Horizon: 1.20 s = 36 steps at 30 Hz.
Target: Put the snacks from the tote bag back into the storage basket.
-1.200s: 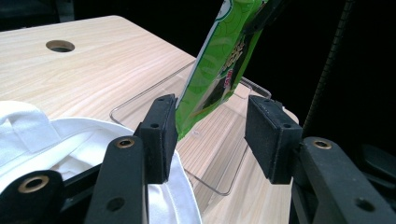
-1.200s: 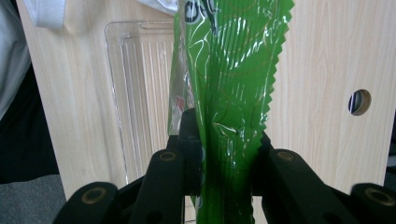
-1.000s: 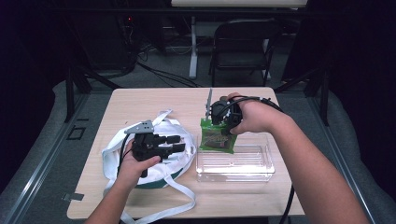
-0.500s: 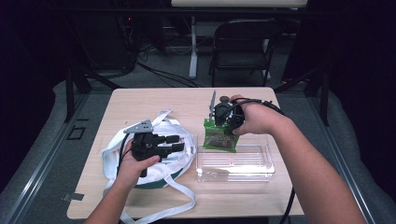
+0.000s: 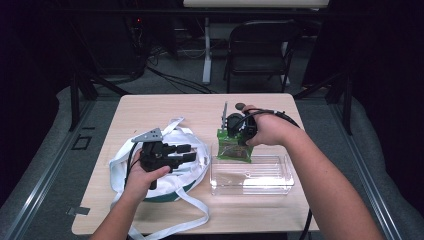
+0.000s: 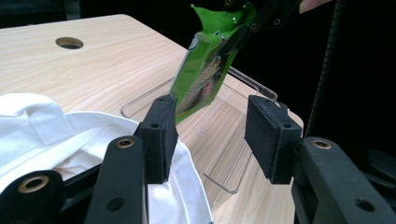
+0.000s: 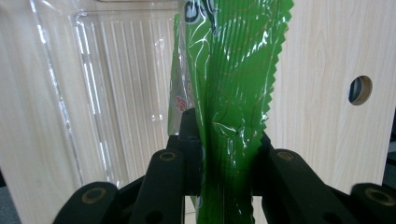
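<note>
The right gripper [image 5: 233, 131] pinches the crimped top edge of a green packet [image 5: 233, 148] between its closed jaws, the packet [image 7: 231, 84] hanging over the far rim of a clear tray [image 5: 252, 175] on the wooden table [image 5: 165, 107]. The left gripper [image 5: 184, 153], jaws set wide apart with nothing between them, rests over a white bag [image 5: 125, 162] lying just left of the tray. From the left gripper [image 6: 212, 135], the packet [image 6: 201, 74] hangs tilted above the tray [image 6: 219, 140], beyond the bag [image 6: 56, 135].
</note>
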Each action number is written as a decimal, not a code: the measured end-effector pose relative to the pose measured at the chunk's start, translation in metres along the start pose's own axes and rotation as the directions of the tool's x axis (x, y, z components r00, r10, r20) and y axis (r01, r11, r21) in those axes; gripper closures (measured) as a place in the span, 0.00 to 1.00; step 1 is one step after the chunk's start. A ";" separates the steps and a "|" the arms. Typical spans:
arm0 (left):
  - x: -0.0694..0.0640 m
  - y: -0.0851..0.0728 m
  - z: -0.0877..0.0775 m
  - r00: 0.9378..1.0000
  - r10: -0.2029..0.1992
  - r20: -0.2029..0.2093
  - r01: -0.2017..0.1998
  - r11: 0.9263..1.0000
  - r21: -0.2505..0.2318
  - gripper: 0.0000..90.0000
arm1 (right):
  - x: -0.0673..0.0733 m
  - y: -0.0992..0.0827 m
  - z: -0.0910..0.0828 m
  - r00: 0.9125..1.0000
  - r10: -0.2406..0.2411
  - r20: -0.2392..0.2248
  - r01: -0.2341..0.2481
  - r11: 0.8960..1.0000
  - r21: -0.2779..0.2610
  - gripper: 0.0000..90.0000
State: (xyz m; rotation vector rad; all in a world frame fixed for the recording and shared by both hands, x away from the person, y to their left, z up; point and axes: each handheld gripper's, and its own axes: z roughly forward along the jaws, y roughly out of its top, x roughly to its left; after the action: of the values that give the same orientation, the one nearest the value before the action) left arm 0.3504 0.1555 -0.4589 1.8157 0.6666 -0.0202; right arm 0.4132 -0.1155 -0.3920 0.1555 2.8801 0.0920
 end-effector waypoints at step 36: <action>0.005 -0.002 -0.003 1.000 -0.018 -0.013 0.018 1.000 -0.009 0.60 | -0.009 0.018 0.054 0.995 -0.095 0.042 0.094 0.995 0.018 0.83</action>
State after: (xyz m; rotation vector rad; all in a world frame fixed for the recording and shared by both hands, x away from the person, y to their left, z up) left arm 0.3532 0.1609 -0.4609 1.8030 0.6910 -0.0175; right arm 0.4372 -0.0956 -0.4407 0.0236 2.8406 0.0477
